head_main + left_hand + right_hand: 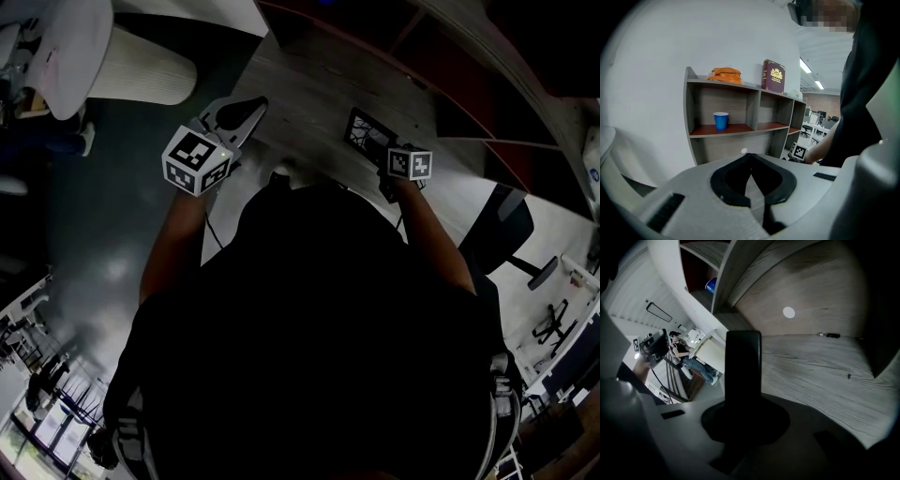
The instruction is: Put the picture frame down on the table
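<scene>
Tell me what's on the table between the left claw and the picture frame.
Nothing: the head view shows bare table between the left claw and the picture frame in the right claw.

Grey wood-grain table (302, 94) with a shelf unit (754, 110) standing along its far edge, a small dark item (829, 335) lying at the shelf's foot.

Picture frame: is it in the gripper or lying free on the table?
In the right gripper. Its view shows the frame clamped between its jaws. Whether it touches the table: cannot tell.
</scene>
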`<state>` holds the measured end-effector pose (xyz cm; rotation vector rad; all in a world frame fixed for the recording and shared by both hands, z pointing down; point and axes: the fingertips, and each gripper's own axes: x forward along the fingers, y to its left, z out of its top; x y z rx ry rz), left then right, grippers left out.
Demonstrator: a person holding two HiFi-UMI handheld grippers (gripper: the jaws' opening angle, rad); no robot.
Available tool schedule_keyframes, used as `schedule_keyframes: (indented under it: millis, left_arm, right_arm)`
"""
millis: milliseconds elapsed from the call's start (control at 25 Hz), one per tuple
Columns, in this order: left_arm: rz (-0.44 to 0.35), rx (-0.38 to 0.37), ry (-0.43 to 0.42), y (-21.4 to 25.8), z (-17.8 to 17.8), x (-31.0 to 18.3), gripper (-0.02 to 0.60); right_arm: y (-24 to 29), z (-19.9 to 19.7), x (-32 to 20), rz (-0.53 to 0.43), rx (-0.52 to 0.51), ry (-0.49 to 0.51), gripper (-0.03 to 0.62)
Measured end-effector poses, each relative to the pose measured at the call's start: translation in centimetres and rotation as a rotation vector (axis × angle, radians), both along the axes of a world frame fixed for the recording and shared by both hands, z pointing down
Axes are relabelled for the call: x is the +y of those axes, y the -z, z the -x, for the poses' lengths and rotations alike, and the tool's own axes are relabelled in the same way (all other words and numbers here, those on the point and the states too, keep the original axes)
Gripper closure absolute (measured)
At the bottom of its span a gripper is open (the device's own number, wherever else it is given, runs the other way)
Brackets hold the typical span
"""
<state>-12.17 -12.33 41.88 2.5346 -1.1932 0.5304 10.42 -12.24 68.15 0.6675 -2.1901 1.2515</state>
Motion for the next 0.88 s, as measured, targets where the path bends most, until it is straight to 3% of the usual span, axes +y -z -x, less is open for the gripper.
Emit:
schedule_keyframes:
  millis: [880]
  left_arm:
    - [0.138,0.004,-0.087,-7.8,-2.6,-1.1,0.565]
  right_arm:
    - [-5.3,3.0,4.0,0.102,0.02,0.058,0.577]
